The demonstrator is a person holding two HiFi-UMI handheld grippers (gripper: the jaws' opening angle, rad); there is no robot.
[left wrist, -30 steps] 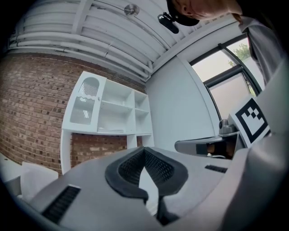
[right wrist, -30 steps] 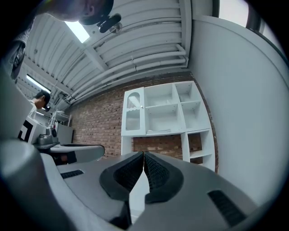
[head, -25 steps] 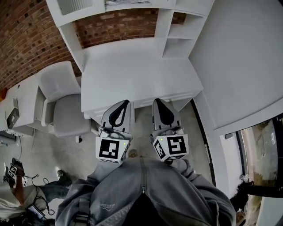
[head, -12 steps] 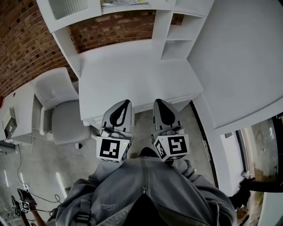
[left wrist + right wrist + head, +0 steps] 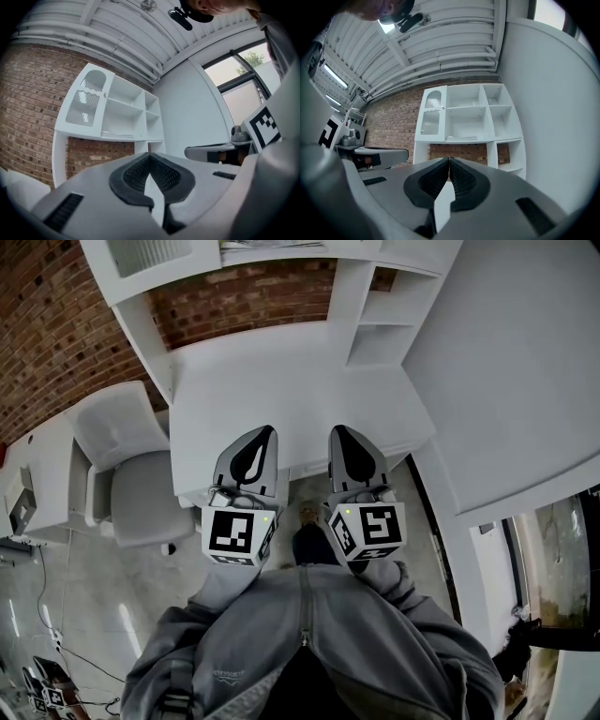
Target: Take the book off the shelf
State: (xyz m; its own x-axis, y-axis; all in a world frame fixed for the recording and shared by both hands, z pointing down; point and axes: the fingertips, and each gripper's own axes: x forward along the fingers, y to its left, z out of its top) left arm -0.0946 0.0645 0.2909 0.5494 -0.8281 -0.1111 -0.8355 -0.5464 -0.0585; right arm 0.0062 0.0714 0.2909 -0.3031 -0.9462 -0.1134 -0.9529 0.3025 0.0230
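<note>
Now left tool (image 5: 267, 432) and right tool (image 5: 336, 432) pressed together, empty.
Thin pale book (image 5: 461, 138) flat on white shelf (image 5: 446, 112), long axis along its front edge.

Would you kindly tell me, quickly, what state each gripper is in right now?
Left gripper: closed, nothing between its jaws.
Right gripper: closed, nothing between its jaws.

White desk (image 5: 281, 390) against brick wall (image 5: 47, 334)

both tools closed and empty: left tool (image 5: 255, 448) and right tool (image 5: 349, 448) side by side, pointing toward 12 o'clock.
</note>
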